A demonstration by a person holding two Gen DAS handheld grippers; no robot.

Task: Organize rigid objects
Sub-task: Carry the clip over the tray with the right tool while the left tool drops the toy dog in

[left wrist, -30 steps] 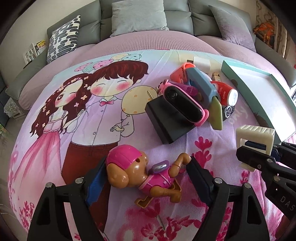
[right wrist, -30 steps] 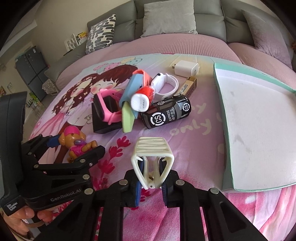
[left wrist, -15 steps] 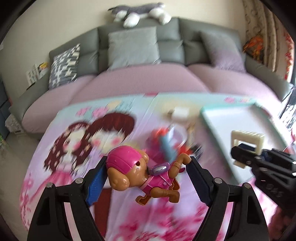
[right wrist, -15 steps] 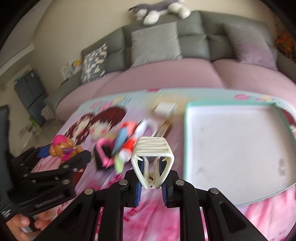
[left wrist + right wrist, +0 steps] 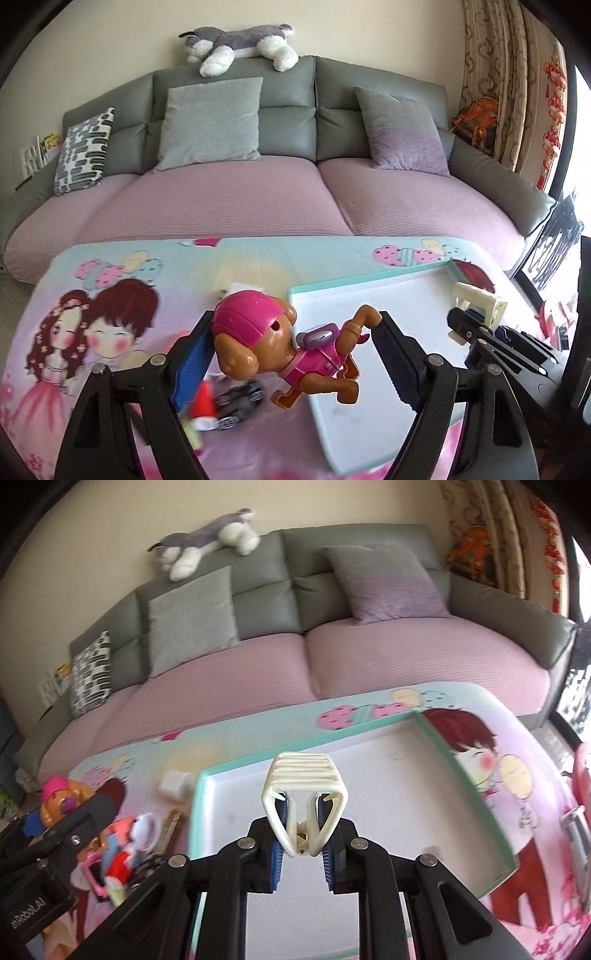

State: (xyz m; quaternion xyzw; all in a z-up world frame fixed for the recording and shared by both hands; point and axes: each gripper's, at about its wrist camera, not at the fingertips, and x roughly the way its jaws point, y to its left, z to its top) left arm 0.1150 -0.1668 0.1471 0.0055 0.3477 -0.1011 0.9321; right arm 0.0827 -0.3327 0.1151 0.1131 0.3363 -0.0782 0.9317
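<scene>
Two tongs aloft; left (image 5: 291, 354) grips toy dog (image 5: 284, 354); right (image 5: 302, 843) clip (image 5: 304, 794).

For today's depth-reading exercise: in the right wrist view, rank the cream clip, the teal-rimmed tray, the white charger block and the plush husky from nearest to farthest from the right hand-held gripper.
1. Cream clip: clamped in the right hand-held gripper.
2. Teal-rimmed tray: directly beneath and ahead.
3. White charger block: left, just beyond the tray's corner.
4. Plush husky: atop the sofa back, far left.

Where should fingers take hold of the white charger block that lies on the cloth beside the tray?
Grip the charger block across its two flat opposite sides, coming down from above. It is a small squarish block that seems to lie flat on the cloth, clear of the tray and the pile of things.
</scene>
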